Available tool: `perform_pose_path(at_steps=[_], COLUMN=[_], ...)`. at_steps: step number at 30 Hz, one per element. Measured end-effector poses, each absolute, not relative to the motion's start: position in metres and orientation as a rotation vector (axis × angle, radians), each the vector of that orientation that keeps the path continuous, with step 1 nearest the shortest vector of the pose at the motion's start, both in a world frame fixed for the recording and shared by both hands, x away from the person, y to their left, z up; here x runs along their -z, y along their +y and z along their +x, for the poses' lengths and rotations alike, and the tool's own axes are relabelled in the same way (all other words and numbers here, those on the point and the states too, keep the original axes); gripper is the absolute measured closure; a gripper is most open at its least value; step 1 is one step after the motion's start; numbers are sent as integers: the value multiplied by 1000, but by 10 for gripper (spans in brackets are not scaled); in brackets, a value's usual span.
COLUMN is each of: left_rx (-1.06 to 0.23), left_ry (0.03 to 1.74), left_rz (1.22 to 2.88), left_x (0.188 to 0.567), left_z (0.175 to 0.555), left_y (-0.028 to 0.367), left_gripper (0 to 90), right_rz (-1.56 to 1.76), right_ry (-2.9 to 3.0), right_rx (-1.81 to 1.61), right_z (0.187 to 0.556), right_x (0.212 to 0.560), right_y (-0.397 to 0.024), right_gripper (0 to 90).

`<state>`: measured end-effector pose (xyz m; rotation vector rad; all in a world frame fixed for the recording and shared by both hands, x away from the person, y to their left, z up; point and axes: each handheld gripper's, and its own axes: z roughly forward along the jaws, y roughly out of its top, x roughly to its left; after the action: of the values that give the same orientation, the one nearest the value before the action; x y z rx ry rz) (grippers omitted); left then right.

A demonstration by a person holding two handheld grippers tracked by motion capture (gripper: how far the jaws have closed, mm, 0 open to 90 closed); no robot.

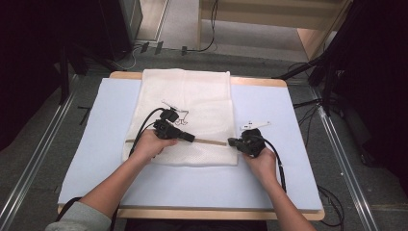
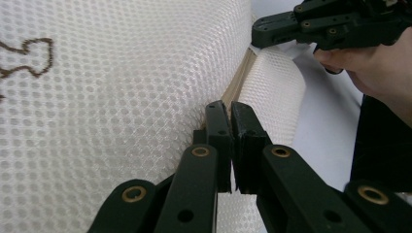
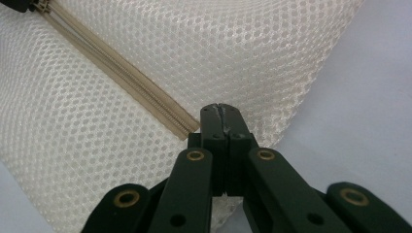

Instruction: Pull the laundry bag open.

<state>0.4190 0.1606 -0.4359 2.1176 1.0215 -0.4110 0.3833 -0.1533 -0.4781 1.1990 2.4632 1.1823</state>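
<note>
High view: mesh bag (image 1: 185, 115) lies mid-desk (image 1: 269, 183). Left tool (image 1: 190, 138) pinches the zipper (image 1: 211, 142) slider; right tool (image 1: 232, 142) clamps the zipper's end. Next, probably sliding the left along.

Nothing readable anywhere here, honestly. The only mark is a thin dark brown line drawing (image 1: 175, 111) stitched or printed on the white mesh bag (image 1: 202, 91), just left of centre in the high view; it looks like a squiggly outline, not letters. A bit of the same brown outline (image 2: 26, 56) turns up at the upper left of the left gripper view, again with no word or number to make out. No brand, label or sign shows on anything else.
</note>
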Motion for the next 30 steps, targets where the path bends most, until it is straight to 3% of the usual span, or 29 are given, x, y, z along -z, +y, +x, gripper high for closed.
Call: perform_pose_path(at_steps=[30], left_rx=[412], left_ry=[1082], left_rz=[2057], left_x=[429], left_z=[414], left_y=[216], left_gripper=[886], right_rz=[1209], right_ry=[2458], right_rx=[-1173], right_z=[383], right_x=[478], right_y=[-153], right_gripper=[900])
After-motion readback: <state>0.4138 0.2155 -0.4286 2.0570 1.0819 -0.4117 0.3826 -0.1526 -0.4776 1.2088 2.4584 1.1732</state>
